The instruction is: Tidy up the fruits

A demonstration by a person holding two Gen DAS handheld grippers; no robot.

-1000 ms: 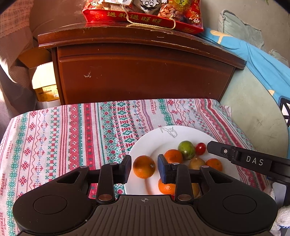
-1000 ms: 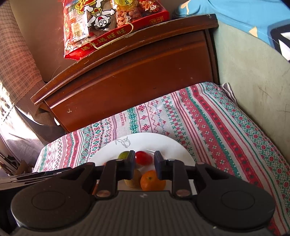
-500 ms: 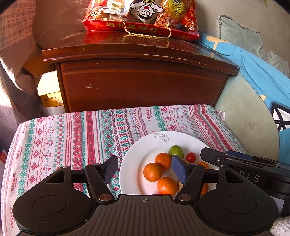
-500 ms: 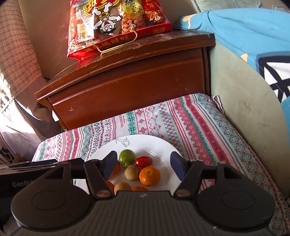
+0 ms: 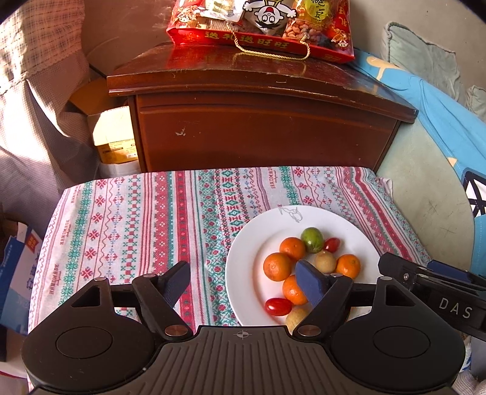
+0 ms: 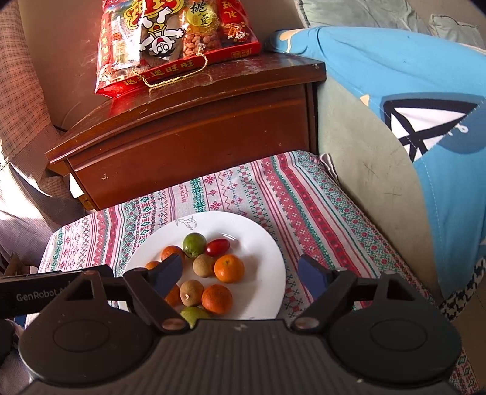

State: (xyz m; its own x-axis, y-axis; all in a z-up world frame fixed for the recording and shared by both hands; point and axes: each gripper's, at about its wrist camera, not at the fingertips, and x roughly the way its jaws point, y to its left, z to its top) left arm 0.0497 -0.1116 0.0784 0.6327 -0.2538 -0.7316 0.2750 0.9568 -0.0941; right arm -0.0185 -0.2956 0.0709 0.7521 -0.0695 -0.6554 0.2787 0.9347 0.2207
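Note:
A white plate (image 5: 255,243) (image 6: 261,243) on a patterned cloth holds several small oranges (image 5: 277,266), a green fruit (image 5: 311,240) (image 6: 194,244), cherry tomatoes (image 5: 277,306) (image 6: 217,246) and brown longans (image 6: 191,292). My left gripper (image 5: 243,284) is open and empty, held above the plate's left edge. My right gripper (image 6: 240,276) is open and empty above the plate's near side. Each gripper's body shows at the edge of the other view.
The striped cloth (image 5: 136,231) covers a small table. A dark wooden cabinet (image 5: 261,127) stands behind it with a red snack bag (image 5: 267,27) on top. A blue cushion (image 6: 425,121) and green sofa lie to the right. Boxes sit at the left (image 5: 115,145).
Both grippers have opened wide and pulled back and up from the plate. The orange and the tomato that were between the fingers lie on the plate.

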